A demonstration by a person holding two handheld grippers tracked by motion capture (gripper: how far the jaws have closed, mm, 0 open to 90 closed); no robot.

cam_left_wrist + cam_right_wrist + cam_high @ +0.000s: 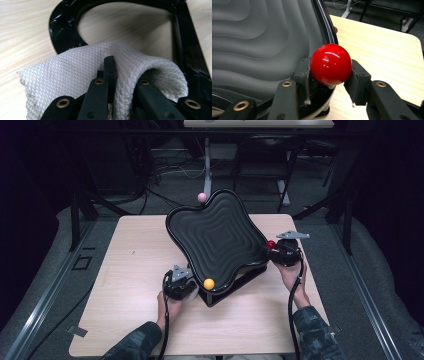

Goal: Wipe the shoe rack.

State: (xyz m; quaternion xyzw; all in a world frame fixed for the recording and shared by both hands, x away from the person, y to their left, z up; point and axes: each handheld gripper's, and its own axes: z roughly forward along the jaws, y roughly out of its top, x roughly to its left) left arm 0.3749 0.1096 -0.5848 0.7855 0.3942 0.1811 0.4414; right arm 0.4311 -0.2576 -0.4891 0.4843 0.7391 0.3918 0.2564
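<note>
Red ball (331, 64): clamped between the jaws of the right gripper (274, 251), at the right rim of the wavy black tray (220, 237), partly over the rim and partly over the bench (140, 270).
Cloth: a white waffle-weave cloth (75, 75) is pinched in the left gripper (185, 287), whose jaws are together on a fold of it, beside the tray's black stand (62, 32) at the near left corner.
Other balls: an orange ball (209, 284) sits on the near rim of the tray; a pink ball (201, 197) sits at the far rim.
Risk, slip: the red ball is smooth and glossy, and the pads meet it at two small spots only. Any easing of the grip would likely let it roll out, toward the bench edge rather than into the tray.
Risk, tray: the tray stands tilted on its stand. A nudge from either gripper could rock it and send the orange or pink ball off the rim.
Risk, cloth: the loose folds could catch under the stand and drag it.
</note>
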